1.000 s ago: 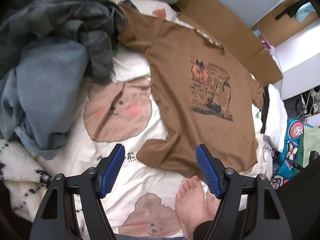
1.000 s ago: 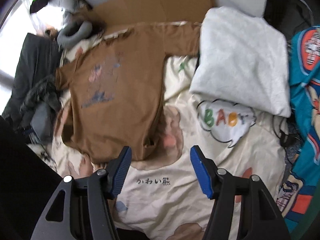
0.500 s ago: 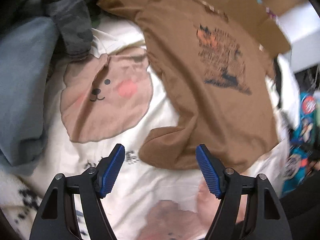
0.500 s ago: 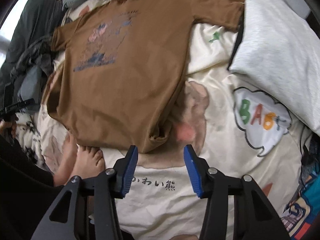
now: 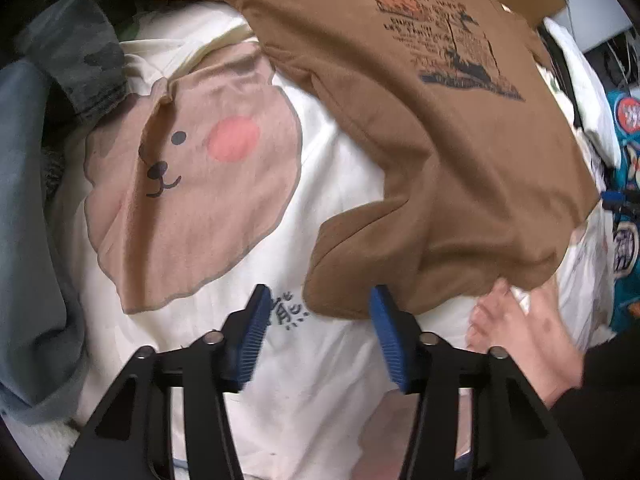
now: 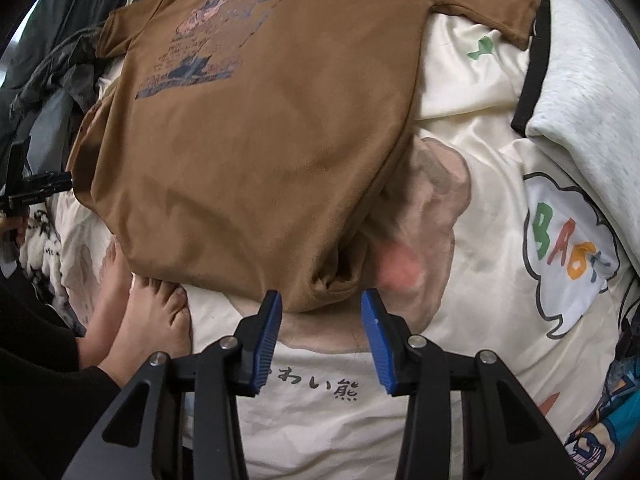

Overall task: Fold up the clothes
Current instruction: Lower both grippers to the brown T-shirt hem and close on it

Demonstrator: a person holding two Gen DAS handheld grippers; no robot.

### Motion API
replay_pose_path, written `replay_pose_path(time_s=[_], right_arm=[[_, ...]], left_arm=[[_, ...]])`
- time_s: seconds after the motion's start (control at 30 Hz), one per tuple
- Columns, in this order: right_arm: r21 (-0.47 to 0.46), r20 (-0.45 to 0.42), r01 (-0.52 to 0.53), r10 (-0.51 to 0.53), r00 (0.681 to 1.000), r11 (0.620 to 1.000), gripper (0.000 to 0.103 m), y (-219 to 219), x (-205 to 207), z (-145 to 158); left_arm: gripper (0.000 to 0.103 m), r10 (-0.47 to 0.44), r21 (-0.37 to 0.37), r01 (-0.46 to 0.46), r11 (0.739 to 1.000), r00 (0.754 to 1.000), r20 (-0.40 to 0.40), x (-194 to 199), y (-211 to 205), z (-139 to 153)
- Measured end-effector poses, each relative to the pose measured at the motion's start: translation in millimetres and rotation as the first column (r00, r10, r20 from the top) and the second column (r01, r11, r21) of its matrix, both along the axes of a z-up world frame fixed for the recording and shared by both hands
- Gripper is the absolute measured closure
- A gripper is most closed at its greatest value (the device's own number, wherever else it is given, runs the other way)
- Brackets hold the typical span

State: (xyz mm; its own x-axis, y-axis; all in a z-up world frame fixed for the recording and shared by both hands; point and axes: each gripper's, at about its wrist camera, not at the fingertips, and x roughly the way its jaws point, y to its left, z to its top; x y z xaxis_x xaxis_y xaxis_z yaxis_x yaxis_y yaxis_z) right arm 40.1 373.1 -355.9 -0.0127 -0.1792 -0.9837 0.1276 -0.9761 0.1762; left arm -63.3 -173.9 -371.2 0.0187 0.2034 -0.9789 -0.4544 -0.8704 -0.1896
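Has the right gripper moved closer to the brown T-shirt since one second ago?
Yes. The right gripper advanced toward the brown T-shirt; its open fingers now flank the hem corner, which earlier lay farther ahead.

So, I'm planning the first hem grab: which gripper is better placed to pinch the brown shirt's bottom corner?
Probably right. The right gripper is open with the brown shirt's puckered corner between its fingertips. The left gripper is open too, its corner off-centre.

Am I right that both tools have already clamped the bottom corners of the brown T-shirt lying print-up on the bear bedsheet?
Not quite: neither has clamped. The left wrist view shows the left tool open at the brown T-shirt hem; the right wrist view shows the right tool open too. The bear bedsheet detail holds.
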Motion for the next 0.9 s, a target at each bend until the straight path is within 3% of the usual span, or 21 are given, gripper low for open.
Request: replay_pose_path(time_s=[0.3, 0.37, 0.43, 0.5, 0.8, 0.87, 0.9], right_arm=[[0.008, 0.024, -0.012, 0.012, 1.0, 1.0, 0.063, -7, 1, -16], [0.014, 0.033, -0.022, 0.021, 0.999, 1.0, 0.064, -11, 0, -20], [0.017, 0.038, -0.035, 0.034, 0.999, 0.999, 0.071, -14, -1, -24], [0.015, 0.052, -0.036, 0.035, 0.998, 0.999, 0.092, -16, -3, -29], [0.079, 0.043, -0.011, 0.007, 0.999, 0.997, 0.098, -5, -11, -26], [0.09, 0.042, 0.008, -0.012, 0.999, 0.996, 0.098, 0, -13, -26], [0.095, 0.041, 0.016, -0.02, 0.999, 0.995, 0.098, 2, -13, -26]], left_arm=[[0.056, -0.051, -0.014, 0.051, 0.999, 0.999, -0.013, -5, -4, -13], [0.061, -0.075, -0.02, 0.074, 0.997, 0.997, -0.024, -5, 1, -15], [0.069, -0.094, -0.023, 0.093, 0.995, 0.995, -0.037, -5, 6, -16], [0.069, -0.104, -0.023, 0.103, 0.994, 0.993, -0.048, -6, 8, -17], [0.069, -0.096, 0.004, 0.096, 0.995, 0.995, -0.035, -9, 9, -26], [0.072, -0.092, 0.01, 0.093, 0.996, 0.995, -0.032, -7, 10, -28], [0.078, -0.089, 0.013, 0.09, 0.996, 0.996, -0.028, -6, 11, -29]])
